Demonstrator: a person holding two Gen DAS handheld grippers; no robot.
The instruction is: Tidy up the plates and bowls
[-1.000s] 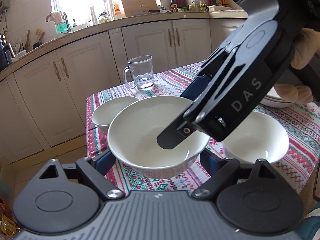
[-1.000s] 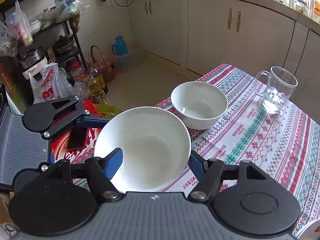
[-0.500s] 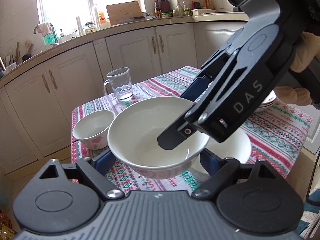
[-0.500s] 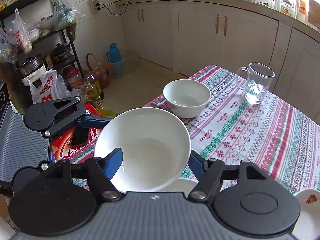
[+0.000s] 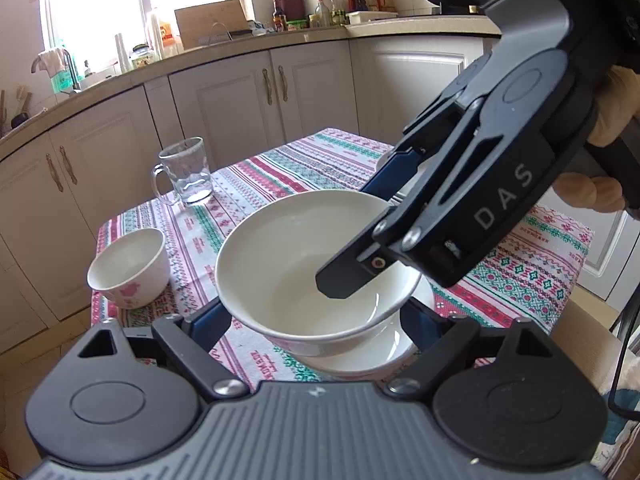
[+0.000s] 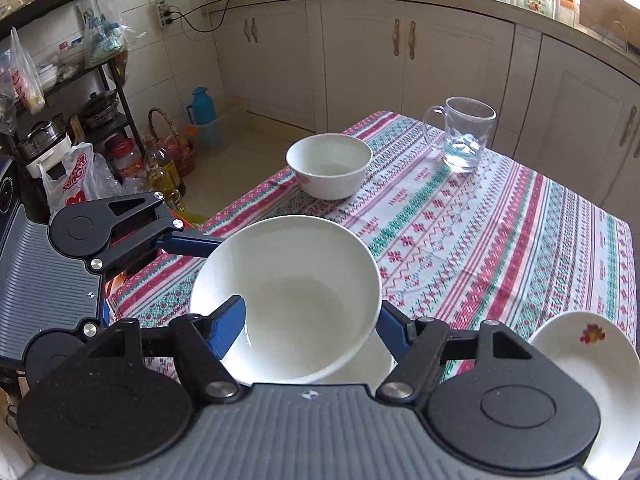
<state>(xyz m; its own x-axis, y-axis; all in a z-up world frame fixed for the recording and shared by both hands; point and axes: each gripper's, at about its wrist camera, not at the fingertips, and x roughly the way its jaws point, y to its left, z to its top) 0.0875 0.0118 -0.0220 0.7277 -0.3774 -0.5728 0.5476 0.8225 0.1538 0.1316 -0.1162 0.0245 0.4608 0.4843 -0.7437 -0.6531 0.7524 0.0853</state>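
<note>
Large white bowl (image 5: 296, 256) held above another bowl (image 5: 360, 356) on the patterned bench (image 6: 500, 240), right gripper (image 6: 310, 316) clamping its rim, left gripper (image 5: 320, 320) astride it, contact unclear, small bowl (image 6: 329, 165) and glass mug (image 6: 464, 136) beyond, plate (image 6: 592, 360) right.

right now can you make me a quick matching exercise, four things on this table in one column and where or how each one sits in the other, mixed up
Things:
1. large white bowl
2. small bowl with pink flower print
3. glass mug
4. flower-print plate

Places or states:
A. stands by the far edge of the table, almost empty
B. held off the cloth by the left gripper and right gripper, above another white bowl
C. lies at the near right edge in the right wrist view
D. stands alone near the table's left corner

Pairs: 1-B, 2-D, 3-A, 4-C
</note>
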